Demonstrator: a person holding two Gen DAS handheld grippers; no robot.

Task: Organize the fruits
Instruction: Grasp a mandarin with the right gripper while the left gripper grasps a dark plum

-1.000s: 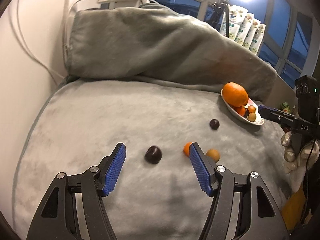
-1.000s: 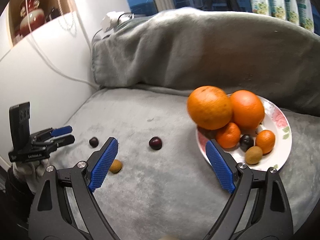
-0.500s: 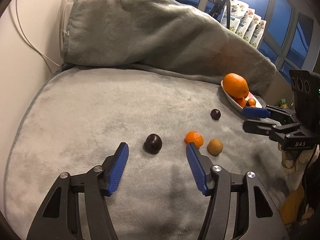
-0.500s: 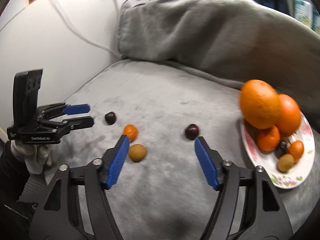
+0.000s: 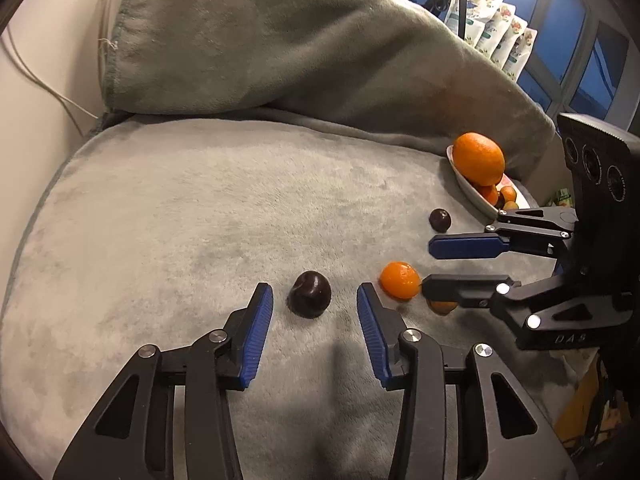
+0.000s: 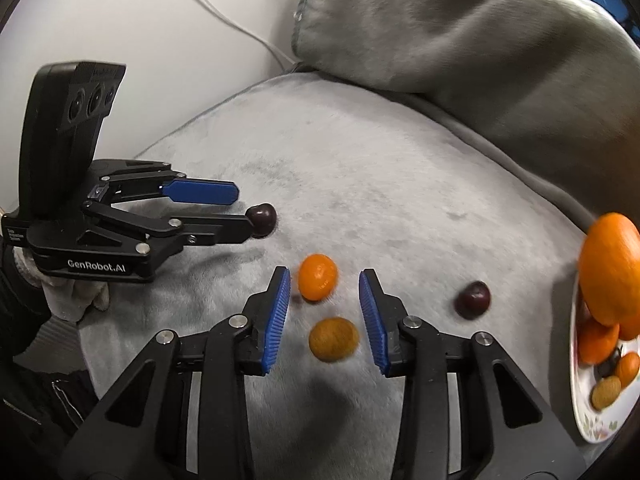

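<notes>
Left gripper (image 5: 315, 300) jaws have just been closing, still spread around a dark plum (image 5: 310, 294), pads not touching it. Right gripper (image 6: 324, 296) also just closing, a mandarin (image 6: 318, 277) and a kiwi (image 6: 334, 339) between its spread pads, no contact. All lie on the grey blanket (image 6: 380, 184); second plum (image 6: 473, 299) sits near the fruit plate (image 6: 582, 412).

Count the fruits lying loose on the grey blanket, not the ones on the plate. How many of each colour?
Dark purple fruits: 2
Small orange fruit: 1
Brown fruit: 1
Total: 4
</notes>
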